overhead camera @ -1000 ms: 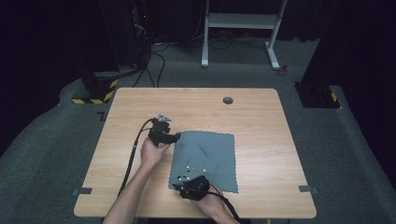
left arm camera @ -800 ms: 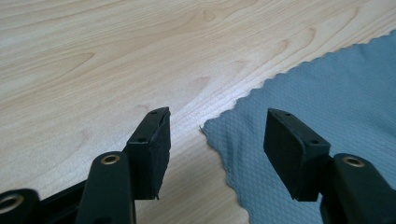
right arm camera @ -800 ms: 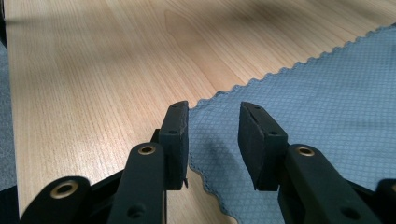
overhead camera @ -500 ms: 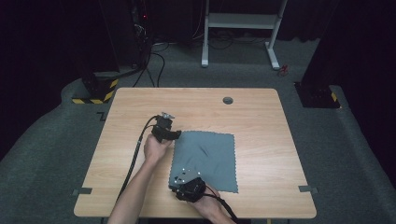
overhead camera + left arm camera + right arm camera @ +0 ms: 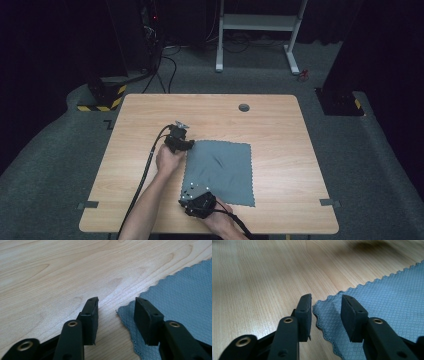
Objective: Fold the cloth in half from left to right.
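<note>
A blue-grey cloth (image 5: 222,170) with a zigzag edge lies flat on the wooden table (image 5: 280,125), right of the middle. My left gripper (image 5: 188,145) is at the cloth's far left corner. In the left gripper view it (image 5: 116,301) is open; the corner (image 5: 125,312) lies between the jaws, the right pad resting over the cloth. My right gripper (image 5: 188,198) is at the near left corner. The right gripper view shows it (image 5: 325,297) open and straddling that corner (image 5: 322,306), low to the table.
A round cable hole (image 5: 243,107) sits near the table's far edge. Tape strips (image 5: 84,205) (image 5: 326,202) mark the near corners. On the floor behind stand a white desk frame (image 5: 260,30) and a yellow-black striped base (image 5: 102,97).
My right gripper has slid a little left along the cloth's near edge to its near left corner. The left gripper has stayed almost in place.
</note>
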Tool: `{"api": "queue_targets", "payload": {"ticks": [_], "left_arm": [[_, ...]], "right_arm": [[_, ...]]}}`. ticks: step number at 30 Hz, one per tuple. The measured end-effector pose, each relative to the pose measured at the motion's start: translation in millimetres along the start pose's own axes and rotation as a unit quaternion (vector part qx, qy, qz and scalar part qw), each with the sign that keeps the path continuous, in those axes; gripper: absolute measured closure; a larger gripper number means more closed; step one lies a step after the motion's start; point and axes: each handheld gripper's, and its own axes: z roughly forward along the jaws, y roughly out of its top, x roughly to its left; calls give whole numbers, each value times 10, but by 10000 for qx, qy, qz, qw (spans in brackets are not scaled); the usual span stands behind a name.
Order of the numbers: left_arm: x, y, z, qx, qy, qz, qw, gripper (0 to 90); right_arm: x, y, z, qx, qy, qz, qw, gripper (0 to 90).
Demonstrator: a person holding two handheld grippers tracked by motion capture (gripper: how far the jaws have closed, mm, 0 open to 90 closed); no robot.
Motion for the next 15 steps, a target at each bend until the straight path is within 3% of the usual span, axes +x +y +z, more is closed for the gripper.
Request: {"api": "queue_targets", "payload": {"ticks": [6, 8, 11, 15], "left_arm": [[-18, 3, 8, -47, -57, 41, 10000, 624], [-33, 6, 7, -56, -103, 135, 9998, 686], [-37, 12, 6, -31, -158, 153, 9998, 740], [-65, 55, 16, 95, -244, 167, 9995, 878]], "right_arm": [[3, 17, 11, 16, 27, -34, 10000, 749], [8, 27, 11, 61, -12, -63, 10000, 785], [14, 32, 14, 86, -90, -36, 9999, 842], [-2, 39, 19, 99, -161, -32, 9998, 891]]}}
